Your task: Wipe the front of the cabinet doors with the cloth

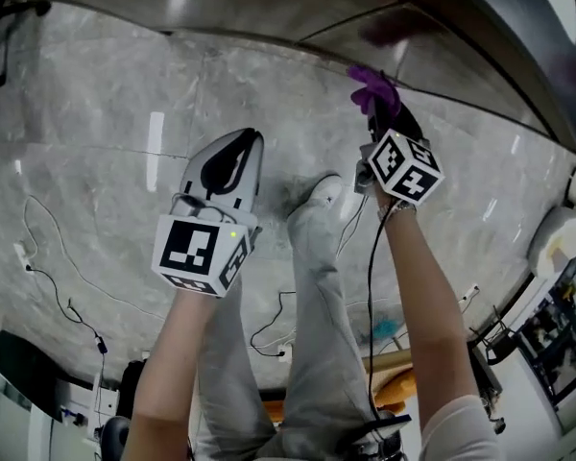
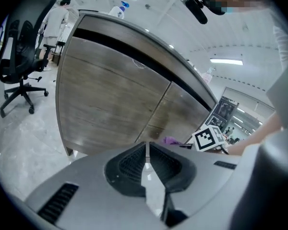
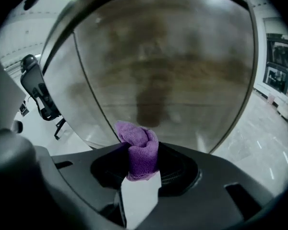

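Two claws, one cloth.

**Head view:** the right claw (image 1: 379, 113) is clamped on the purple cloth (image 1: 370, 86) and reaches low toward the cabinet doors (image 1: 442, 51). The left claw (image 1: 247, 142) hangs beside it over the floor (image 1: 96, 161), jaws together, nothing held.

**Left gripper view:** its jaws meet w/ no gap. Both doors show whole, w/ a seam (image 2: 158, 109) betw. them. The cloth sits low, near the bottom edge of the door right of the seam.

**Right gripper view:** the cloth is a wadded knob sticking out past the jaws. A door fills the view close ahead, but contact can't be told. A darker patch (image 3: 151, 104) lies mid-door; smear or reflection, unclear.

**Judgement:** the wiping stroke is at its low end or about to start.
- Only a small wad is exposed, so press lightly and keep the claw tips off the wood.
- Use overlapping passes top to bottom, one door at a time, incl. the seam and edges.
- Keep the left claw clear of the stroke path.
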A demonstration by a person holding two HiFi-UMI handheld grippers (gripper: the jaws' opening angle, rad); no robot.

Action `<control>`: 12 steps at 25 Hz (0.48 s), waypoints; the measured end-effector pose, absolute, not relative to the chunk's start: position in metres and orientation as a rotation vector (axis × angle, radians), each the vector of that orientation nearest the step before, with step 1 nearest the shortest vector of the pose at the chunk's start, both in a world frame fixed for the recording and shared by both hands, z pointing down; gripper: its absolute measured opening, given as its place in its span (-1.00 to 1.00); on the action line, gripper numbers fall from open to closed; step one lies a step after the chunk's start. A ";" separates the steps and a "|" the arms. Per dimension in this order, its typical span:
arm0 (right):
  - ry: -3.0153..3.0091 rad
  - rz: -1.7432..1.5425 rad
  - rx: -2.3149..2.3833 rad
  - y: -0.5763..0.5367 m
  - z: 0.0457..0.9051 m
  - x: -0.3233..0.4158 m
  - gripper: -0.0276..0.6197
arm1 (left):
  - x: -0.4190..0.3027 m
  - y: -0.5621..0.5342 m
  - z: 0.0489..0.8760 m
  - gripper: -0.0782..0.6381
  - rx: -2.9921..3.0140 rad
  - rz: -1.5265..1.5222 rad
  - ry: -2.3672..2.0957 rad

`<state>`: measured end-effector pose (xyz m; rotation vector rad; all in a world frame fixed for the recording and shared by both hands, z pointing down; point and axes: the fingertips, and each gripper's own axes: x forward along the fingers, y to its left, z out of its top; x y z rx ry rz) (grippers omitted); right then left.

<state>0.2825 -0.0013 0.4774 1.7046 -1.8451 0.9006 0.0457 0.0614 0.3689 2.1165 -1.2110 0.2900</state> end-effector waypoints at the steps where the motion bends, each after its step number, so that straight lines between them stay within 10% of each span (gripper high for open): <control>1: -1.882 0.862 1.724 -0.004 0.458 0.266 -0.43 | 0.032 0.058 0.362 -0.70 2.131 0.293 -1.206; 12: -2.101 0.525 2.065 -0.046 0.266 0.172 -0.43 | -0.058 0.013 0.278 -0.70 2.252 0.281 -1.302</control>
